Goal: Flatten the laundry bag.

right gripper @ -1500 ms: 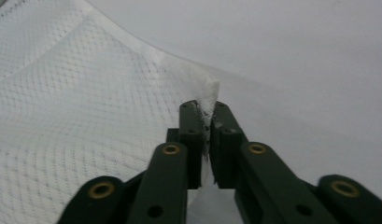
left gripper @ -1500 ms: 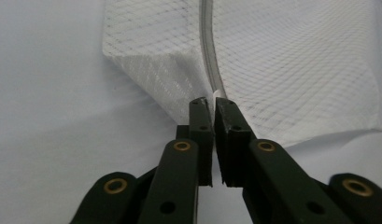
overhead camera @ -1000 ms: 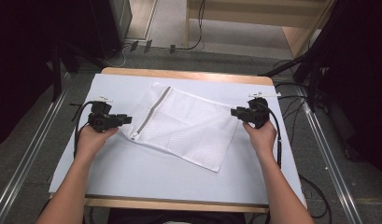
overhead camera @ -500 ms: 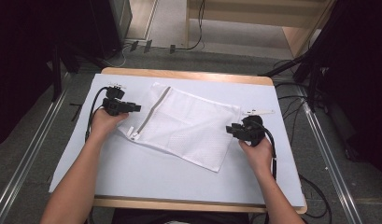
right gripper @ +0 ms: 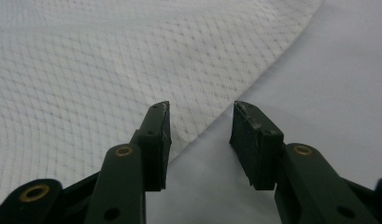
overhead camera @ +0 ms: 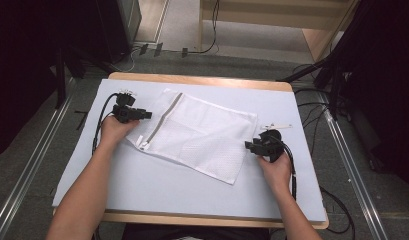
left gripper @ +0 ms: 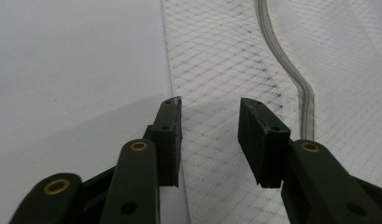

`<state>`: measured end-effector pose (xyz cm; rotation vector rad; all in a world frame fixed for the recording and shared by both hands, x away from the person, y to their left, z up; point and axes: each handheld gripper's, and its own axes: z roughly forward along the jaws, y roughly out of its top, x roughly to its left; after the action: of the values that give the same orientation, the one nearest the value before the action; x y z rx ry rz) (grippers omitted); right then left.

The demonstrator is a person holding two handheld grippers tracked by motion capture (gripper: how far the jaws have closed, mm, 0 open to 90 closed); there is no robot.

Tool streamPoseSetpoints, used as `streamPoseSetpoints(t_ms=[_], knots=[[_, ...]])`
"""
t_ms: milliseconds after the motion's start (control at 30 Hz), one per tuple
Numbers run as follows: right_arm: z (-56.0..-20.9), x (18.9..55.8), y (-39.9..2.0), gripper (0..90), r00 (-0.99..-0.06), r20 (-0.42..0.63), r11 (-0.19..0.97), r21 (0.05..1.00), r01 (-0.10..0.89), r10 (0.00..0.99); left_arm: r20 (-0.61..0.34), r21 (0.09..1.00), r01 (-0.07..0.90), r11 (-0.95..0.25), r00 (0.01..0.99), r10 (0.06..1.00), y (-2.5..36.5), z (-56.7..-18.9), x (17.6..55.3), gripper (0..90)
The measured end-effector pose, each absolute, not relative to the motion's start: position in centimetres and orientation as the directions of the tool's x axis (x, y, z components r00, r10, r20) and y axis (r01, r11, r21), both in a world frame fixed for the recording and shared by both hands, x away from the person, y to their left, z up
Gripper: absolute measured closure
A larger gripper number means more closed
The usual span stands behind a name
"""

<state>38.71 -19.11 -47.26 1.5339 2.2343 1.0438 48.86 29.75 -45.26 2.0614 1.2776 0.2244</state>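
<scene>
A white mesh laundry bag (overhead camera: 202, 132) lies flat and slanted on the white-covered table, its zipper (overhead camera: 159, 122) running along its left side. My left gripper (overhead camera: 144, 115) sits at that zipper side. In the left gripper view its jaws (left gripper: 209, 116) stand open low over the mesh (left gripper: 212, 60), just left of the zipper (left gripper: 291, 74), after closing slightly. My right gripper (overhead camera: 249, 146) is at the bag's right edge. Its jaws (right gripper: 200, 121) have just been opening and straddle that edge (right gripper: 235, 107) without pressing on it.
The white table cover (overhead camera: 192, 190) reaches to the wooden front edge (overhead camera: 212, 219). A small white strip (overhead camera: 277, 126) lies behind my right gripper. Black cables (overhead camera: 99, 125) trail from both grippers. Metal rails (overhead camera: 32, 165) flank the table, and dark equipment stands at both sides.
My left gripper has moved a little away from the person and right, onto the bag's zipper side. My right gripper has come nearer the person and lower, to the bag's right edge. The bag lies unmoved.
</scene>
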Motion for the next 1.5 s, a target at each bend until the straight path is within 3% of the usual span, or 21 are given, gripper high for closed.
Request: streamPoseSetpoints(t_ms=[67,133,200,267,533,800,1200,1367,1500], knots=[[-47.4,38.7,-18.7,57.2,-0.425,0.183,0.199,0.678,0.708,0.886,-0.229,0.628,0.727,-0.279,0.515,0.826,29.6,-45.4,48.8,69.5],[-47.5,38.7,-18.3,57.9,-0.444,0.166,0.22,0.687,0.692,0.881,-0.191,0.628,0.715,-0.307,0.524,0.83,29.2,-45.3,48.7,74.3],[-47.5,38.7,-17.8,63.3,-0.444,0.129,0.242,0.689,0.684,0.887,-0.16,0.627,0.706,-0.33,0.531,0.832,29.0,-45.3,48.6,81.2],[-47.4,38.7,-17.7,68.3,-0.434,0.103,0.253,0.685,0.683,0.895,-0.192,0.622,0.716,-0.319,0.534,0.824,28.9,-45.4,48.6,89.6],[-47.5,39.0,-18.2,90.0,-0.418,0.15,0.215,0.677,0.704,0.896,-0.201,0.623,0.719,-0.308,0.527,0.825,29.0,-45.5,48.6,90.0],[-47.0,39.8,-18.5,90.0,-0.416,0.183,0.206,0.653,0.729,0.891,-0.231,0.608,0.745,-0.275,0.497,0.837,29.6,-45.0,48.5,86.0],[-46.8,41.9,-19.8,90.0,-0.39,0.174,0.187,0.66,0.728,0.904,-0.175,0.621,0.727,-0.292,0.493,0.852,29.3,-45.1,48.2,65.4],[-46.6,42.0,-19.7,90.0,-0.395,0.165,0.191,0.669,0.718,0.904,-0.147,0.617,0.715,-0.327,0.514,0.845,28.4,-45.1,47.8,72.5],[-46.7,42.1,-19.4,90.0,-0.402,0.161,0.202,0.664,0.72,0.902,-0.16,0.605,0.72,-0.341,0.53,0.833,28.1,-45.2,47.8,90.0]])
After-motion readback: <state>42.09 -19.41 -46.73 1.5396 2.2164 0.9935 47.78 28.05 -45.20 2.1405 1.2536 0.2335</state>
